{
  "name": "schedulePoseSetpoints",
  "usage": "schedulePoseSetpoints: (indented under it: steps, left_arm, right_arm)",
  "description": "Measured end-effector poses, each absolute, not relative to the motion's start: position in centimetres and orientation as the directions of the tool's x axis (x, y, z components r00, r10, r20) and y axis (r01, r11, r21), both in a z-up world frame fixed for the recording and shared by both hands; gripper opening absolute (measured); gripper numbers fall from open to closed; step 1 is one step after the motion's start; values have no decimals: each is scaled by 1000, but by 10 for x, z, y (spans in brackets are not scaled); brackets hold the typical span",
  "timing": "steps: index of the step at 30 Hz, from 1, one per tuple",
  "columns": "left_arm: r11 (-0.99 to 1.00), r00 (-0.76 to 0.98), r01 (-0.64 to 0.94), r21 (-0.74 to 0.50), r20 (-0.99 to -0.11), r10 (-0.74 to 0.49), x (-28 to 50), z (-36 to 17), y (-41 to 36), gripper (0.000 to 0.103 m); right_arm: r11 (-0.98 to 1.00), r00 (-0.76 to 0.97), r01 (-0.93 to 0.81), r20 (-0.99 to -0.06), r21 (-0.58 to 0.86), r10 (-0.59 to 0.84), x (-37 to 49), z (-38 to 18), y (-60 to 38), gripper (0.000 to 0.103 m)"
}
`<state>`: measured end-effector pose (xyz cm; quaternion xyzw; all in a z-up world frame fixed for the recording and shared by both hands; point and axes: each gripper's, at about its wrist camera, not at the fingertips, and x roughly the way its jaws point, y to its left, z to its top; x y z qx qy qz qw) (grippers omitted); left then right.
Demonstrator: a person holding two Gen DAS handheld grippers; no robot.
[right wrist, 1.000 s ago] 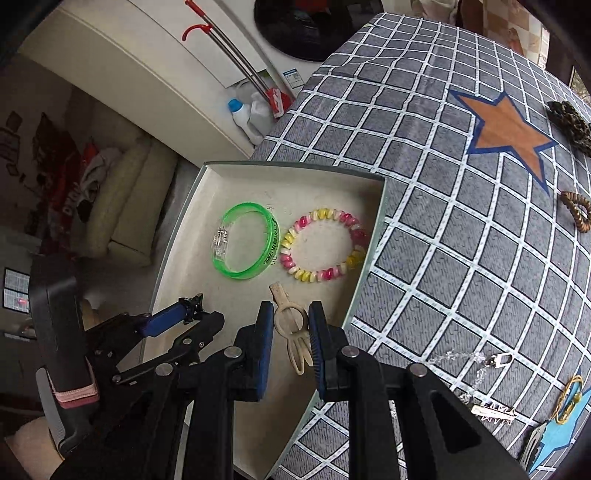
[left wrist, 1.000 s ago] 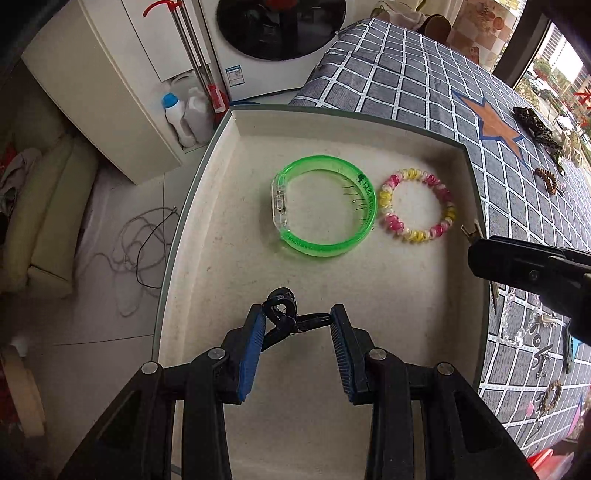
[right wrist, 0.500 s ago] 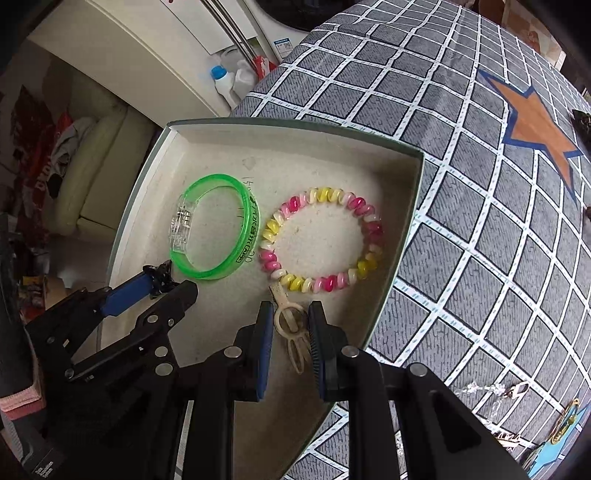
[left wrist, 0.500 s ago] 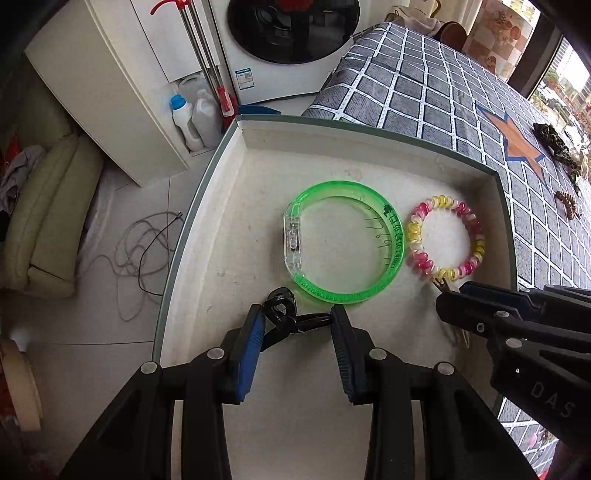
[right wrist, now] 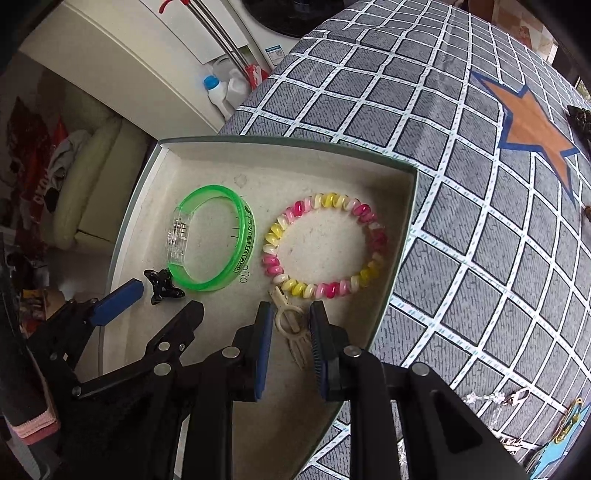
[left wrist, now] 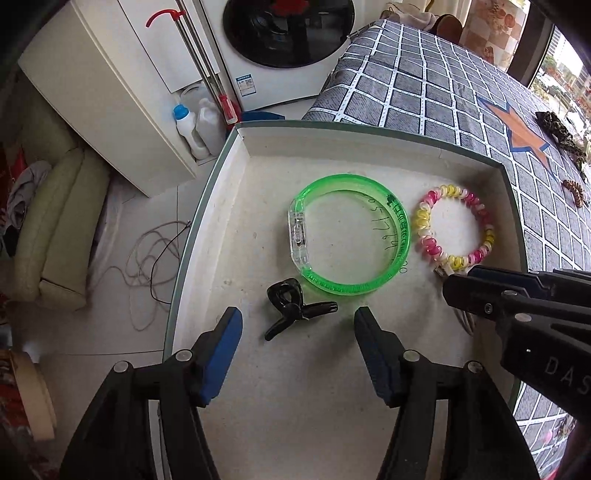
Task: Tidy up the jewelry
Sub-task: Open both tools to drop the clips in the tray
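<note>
A cream-lined tray [left wrist: 258, 206] [right wrist: 399, 236] sits at the table's corner. In it lie a green bangle [left wrist: 400, 236] [right wrist: 242, 258] and a pink-and-yellow coil bracelet [left wrist: 487, 236] [right wrist: 376, 236]. My left gripper [left wrist: 297, 325] is open; a black hair clip [left wrist: 291, 308] [right wrist: 162, 286] lies on the tray floor between its fingers. My right gripper [right wrist: 290, 325] is shut on a beige hair clip [right wrist: 291, 328], held low over the tray beside the coil bracelet. The right gripper also shows in the left wrist view [left wrist: 480, 291].
A grey checked tablecloth with an orange star [right wrist: 532, 129] covers the table. More jewelry lies at its far right [left wrist: 561, 133] and near front [right wrist: 517, 398]. Beyond the table's edge are the floor, a washing machine [left wrist: 288, 33] and bottles [left wrist: 184, 125].
My left gripper has opened and let the black hair clip drop onto the tray floor. My right gripper has carried the beige clip further into the tray, up to the coil bracelet.
</note>
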<state>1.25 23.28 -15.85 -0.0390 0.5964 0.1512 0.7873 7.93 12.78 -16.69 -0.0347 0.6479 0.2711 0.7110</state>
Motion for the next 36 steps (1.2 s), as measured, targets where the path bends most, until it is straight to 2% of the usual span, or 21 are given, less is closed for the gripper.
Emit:
schedulePoseSetpoints:
  steps: [3, 7, 11, 16, 17, 18, 19, 24, 33, 34, 36]
  left_arm:
    - [950, 233, -285, 124, -953, 195, 12, -158, 231, 69]
    - [948, 222, -290, 128, -955, 197, 12, -158, 231, 70]
    - [950, 213, -282, 137, -956, 201, 8, -156, 230, 70]
    - [948, 201, -285, 139, -959, 202, 2, -154, 230, 70]
    - [948, 200, -284, 144, -958, 205, 2, -154, 229, 72]
    - [948, 198, -282, 150, -957, 210, 0, -153, 227, 93]
    - [947, 207, -282, 154, -954, 217, -1, -151, 225, 103]
    - [959, 222, -212, 189, -946, 236, -3, -146, 205, 103]
    - [982, 287, -86, 167, -940, 185, 11, -119, 153, 103]
    - [985, 295, -73, 159, -940, 173, 13, -115, 147, 103]
    - [989, 312, -40, 144, -938, 149, 18, -107, 133, 103]
  right_arm:
    - [849, 8, -423, -936, 316, 352, 80, -166, 126, 29]
    - [842, 6, -418, -926, 341, 378, 79, -161, 124, 47]
    - [838, 9, -405, -915, 366, 404, 78, -152, 118, 52]
    - [832, 37, -376, -890, 408, 454, 72, -133, 99, 67]
    - [832, 47, -369, -886, 413, 461, 69, -129, 95, 69]
    - [833, 54, -362, -883, 418, 467, 67, -125, 91, 71]
    - [833, 60, -356, -880, 423, 472, 65, -122, 86, 73]
    - [858, 92, -313, -886, 407, 454, 52, -112, 53, 80]
    - [934, 149, -120, -924, 336, 351, 42, -116, -41, 81]
    - [940, 151, -98, -929, 327, 339, 40, -117, -53, 85]
    - [952, 165, -63, -937, 300, 307, 33, -117, -75, 87]
